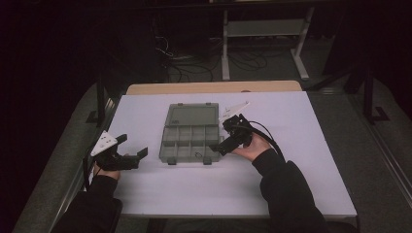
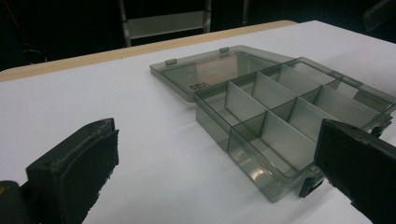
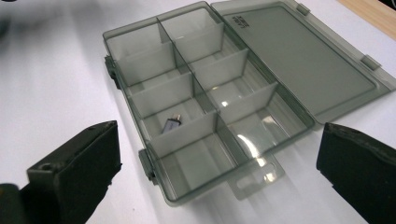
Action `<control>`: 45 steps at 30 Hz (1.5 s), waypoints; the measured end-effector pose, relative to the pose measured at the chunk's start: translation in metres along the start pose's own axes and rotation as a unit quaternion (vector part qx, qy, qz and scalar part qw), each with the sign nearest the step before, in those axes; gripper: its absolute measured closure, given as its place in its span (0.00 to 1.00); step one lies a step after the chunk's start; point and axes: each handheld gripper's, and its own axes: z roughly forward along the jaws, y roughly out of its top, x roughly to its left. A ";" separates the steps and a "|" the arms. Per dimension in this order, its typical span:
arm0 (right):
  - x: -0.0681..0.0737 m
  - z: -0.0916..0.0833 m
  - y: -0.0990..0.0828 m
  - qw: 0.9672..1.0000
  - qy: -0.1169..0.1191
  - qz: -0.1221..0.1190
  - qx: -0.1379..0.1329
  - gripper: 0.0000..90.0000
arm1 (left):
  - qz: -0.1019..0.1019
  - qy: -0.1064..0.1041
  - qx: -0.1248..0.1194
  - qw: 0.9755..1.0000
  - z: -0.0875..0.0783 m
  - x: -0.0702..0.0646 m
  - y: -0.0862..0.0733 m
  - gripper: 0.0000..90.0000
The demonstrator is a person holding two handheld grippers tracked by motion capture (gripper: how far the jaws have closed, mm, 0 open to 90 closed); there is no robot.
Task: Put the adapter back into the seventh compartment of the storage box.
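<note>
While the left gripper (image 1: 130, 151) is held with its jaws apart and empty at the table's left edge, the grey translucent plastic compartment box (image 1: 190, 138) lies open at the centre of the white table (image 1: 291, 170), its lid (image 1: 193, 115) folded flat behind. A small silver metal part (image 3: 171, 124) is seen in one near-row cell. The right gripper (image 1: 219, 138), jaws spread wide and empty, is held at the box's right end. It is judged that the light box could be knocked askew by a careless jaw.
</note>
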 end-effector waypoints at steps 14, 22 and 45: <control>-0.003 -0.011 -0.011 1.000 -0.013 0.011 -0.007 0.00 | 0.000 -0.003 -0.003 1.000 0.000 0.000 0.000 0.00; -0.002 -0.018 -0.015 1.000 -0.017 0.015 -0.015 0.00 | 0.001 -0.005 -0.003 1.000 -0.001 -0.001 0.000 0.00; -0.004 -0.034 -0.024 0.999 -0.029 0.022 -0.032 0.00 | 0.001 -0.010 0.001 1.000 0.001 -0.001 0.000 0.00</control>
